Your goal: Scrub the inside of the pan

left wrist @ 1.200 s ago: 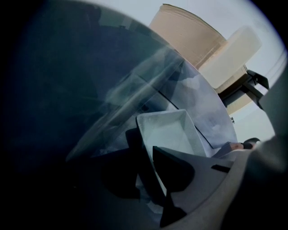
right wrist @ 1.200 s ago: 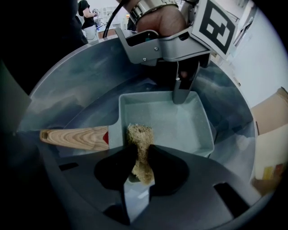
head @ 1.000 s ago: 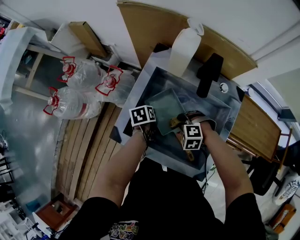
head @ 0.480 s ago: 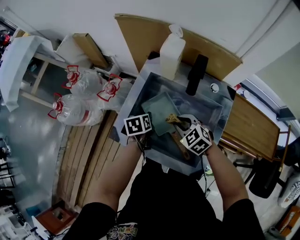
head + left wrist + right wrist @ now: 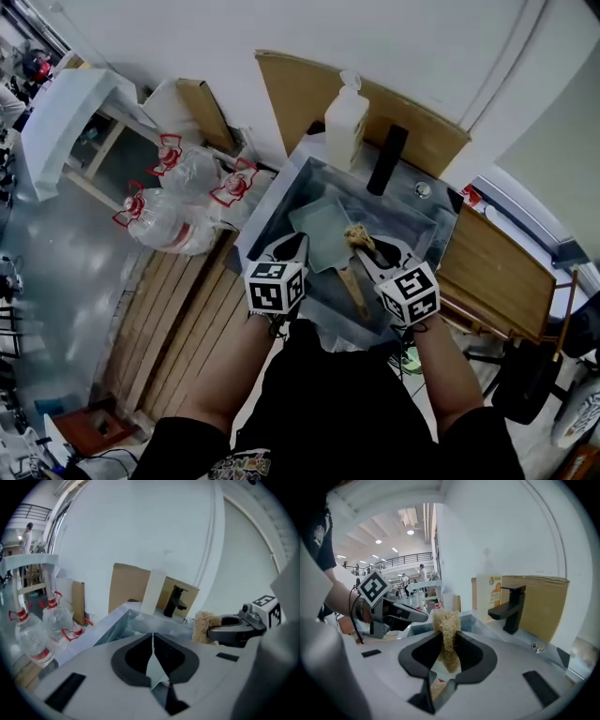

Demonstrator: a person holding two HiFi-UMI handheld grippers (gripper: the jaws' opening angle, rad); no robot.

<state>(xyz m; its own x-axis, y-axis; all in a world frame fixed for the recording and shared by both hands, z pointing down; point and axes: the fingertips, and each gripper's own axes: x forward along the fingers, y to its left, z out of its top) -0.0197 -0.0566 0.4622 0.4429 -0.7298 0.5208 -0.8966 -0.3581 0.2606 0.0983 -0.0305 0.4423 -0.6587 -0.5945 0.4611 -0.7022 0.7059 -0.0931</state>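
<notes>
Pale-green square pan [image 5: 322, 232] with a wooden handle lies flat on the bottom of the stainless-steel sink [image 5: 273, 208], its handle pointing toward the person. Nothing touches it; both grippers are held above the near edge of the sink.

The left gripper [image 5: 288, 247] hangs just over the sink's near left corner. Its jaws have just been closing, and in its own view [image 5: 153, 641] they stand pressed together with nothing between them.

The right gripper [image 5: 372, 253] sits over the pan's handle side. In its own view [image 5: 449, 645] the jaws pinch a tan, fibrous loofah scrubber [image 5: 446, 620], which sticks out past the tips. From the head view the scrubber [image 5: 356, 234] hangs above the right edge of the pan, clear of it. The left gripper view shows the same scrubber [image 5: 204, 626] at the tip of the right gripper [image 5: 213, 631].

Behind the sink stands a black faucet [image 5: 386, 159], with a white plastic bottle [image 5: 345, 122] to its left and a brown cardboard sheet [image 5: 300, 94] leaning on the wall. Clear water bottles with red handles [image 5: 178, 197] lie on the floor to the left.
</notes>
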